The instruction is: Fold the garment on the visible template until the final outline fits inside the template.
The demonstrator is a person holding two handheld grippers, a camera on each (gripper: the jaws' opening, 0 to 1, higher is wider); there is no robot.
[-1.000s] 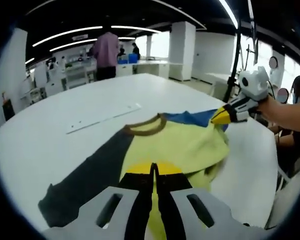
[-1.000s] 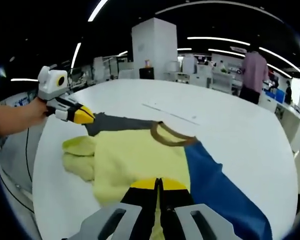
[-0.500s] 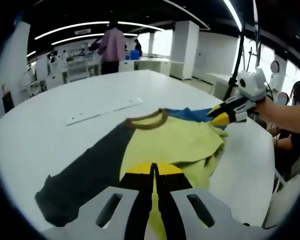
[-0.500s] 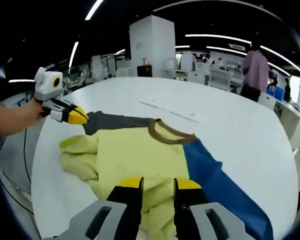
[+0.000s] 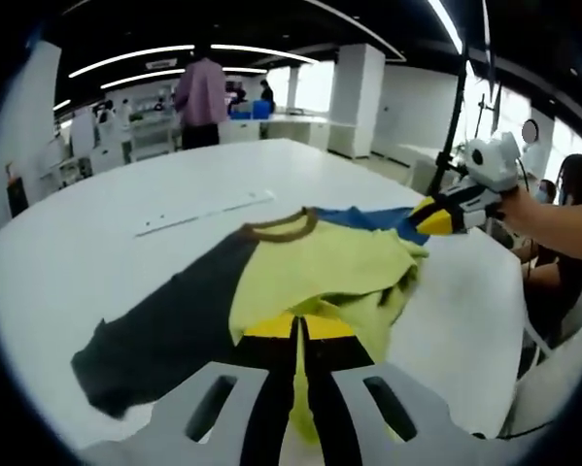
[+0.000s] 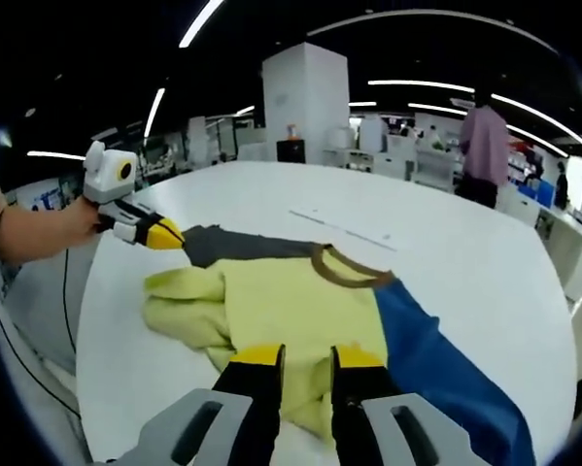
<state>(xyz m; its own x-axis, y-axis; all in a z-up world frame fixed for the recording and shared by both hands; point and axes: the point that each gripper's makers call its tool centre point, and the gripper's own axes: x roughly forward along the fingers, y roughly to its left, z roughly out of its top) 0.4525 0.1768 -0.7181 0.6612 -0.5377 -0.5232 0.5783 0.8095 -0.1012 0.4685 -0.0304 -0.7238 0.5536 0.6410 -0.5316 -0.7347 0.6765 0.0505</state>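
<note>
Currently left tongs (image 5: 298, 330) clamp the yellow, grey and blue shirt (image 5: 310, 277), right tongs (image 6: 297, 361) released: lay hem flat on white surface (image 5: 96, 248).

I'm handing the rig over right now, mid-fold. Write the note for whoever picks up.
Left gripper: shut on the shirt's yellow hem.
Right gripper: open, jaws apart over the yellow fabric, holding nothing.
Shirt: on the white table, yellow body bunched, dark sleeve and blue sleeve spread out.
Done: bottom edge gathered up.
Left: flatten that fold, fold both sleeves in.
</note>
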